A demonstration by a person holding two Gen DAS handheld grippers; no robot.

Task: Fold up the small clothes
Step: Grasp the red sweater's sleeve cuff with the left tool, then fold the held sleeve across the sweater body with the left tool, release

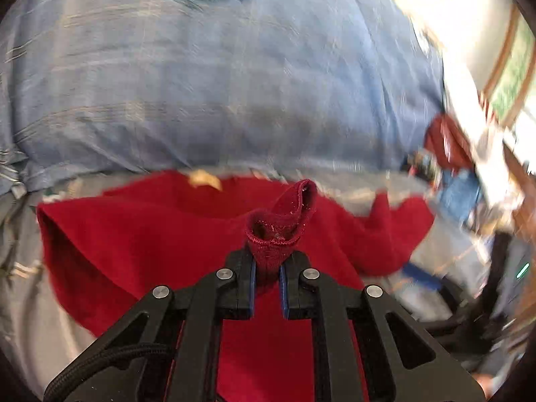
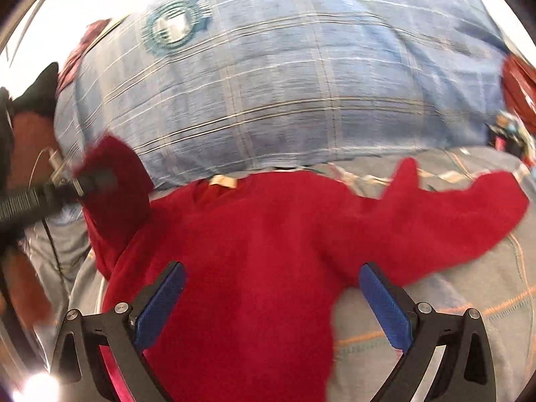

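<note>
I have the left gripper [image 1: 268,268] clamped on a cuff [image 1: 281,231] of the red sweater [image 2: 254,251], the ribbed end bunched up between the blue pads. The right gripper [image 2: 271,305] hangs over the sweater's body with its fingers wide apart and nothing between them. The sweater lies spread on a grey bedcover [image 2: 452,318] with orange stitching, its neck label [image 2: 222,181] toward a big blue checked pillow [image 2: 284,83] just behind it. One sleeve [image 2: 469,201] stretches out to the right across the cover. Past the pillow's edge I see a bright wall and a wooden frame [image 1: 512,67], all blurred.
</note>
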